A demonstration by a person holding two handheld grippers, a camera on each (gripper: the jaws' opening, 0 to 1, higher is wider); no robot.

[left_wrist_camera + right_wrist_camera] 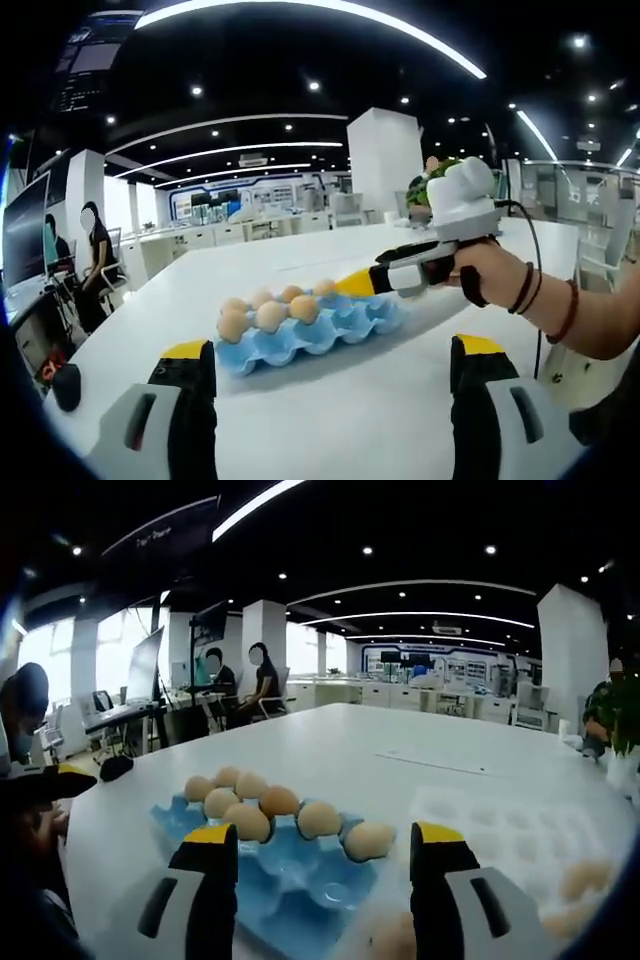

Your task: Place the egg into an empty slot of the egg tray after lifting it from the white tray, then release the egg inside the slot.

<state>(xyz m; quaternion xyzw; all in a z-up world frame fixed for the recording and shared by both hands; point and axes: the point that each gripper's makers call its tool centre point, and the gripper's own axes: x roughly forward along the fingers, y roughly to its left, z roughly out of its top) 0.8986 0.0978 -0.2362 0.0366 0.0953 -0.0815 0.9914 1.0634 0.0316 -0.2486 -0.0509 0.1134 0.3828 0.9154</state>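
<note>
Left gripper view
Own gripper (330, 375): jaws standing well apart, nothing between them, held low and near above the white table (400, 400); probably only waiting, out of the way of the other hand.
Egg tray (305, 330): blue, lying on the table ahead, eggs (270, 315) filling the far-left slots, the nearer and right slots looking empty.
Right gripper (400, 278): coming in from the right, held by a hand (490, 275) with bracelets on the wrist, yellow tips reaching to the right end of the egg tray; cannot tell from here if the tips are apart or together, or if an egg is between them.
Far background: office room, a seated person at the far left.

Right gripper view
Own gripper (325, 850): jaws apart, no egg gripped between them, pointing down over the seam between the two trays.
Egg tray (270, 870): left and centre, brown eggs in the far rows, empty blue slots nearest to the jaws, so a free place is directly ahead.
White tray (500, 820): just beside the egg tray on the right, translucent, several eggs (575, 880) resting in its near slots, blurred.
Egg to move: judged as not yet lifted, one blurred egg (390, 935) low between the jaws near the white tray edge.
Next move: likely lowering onto that egg and closing softly, because the shell breaks easily.
</note>
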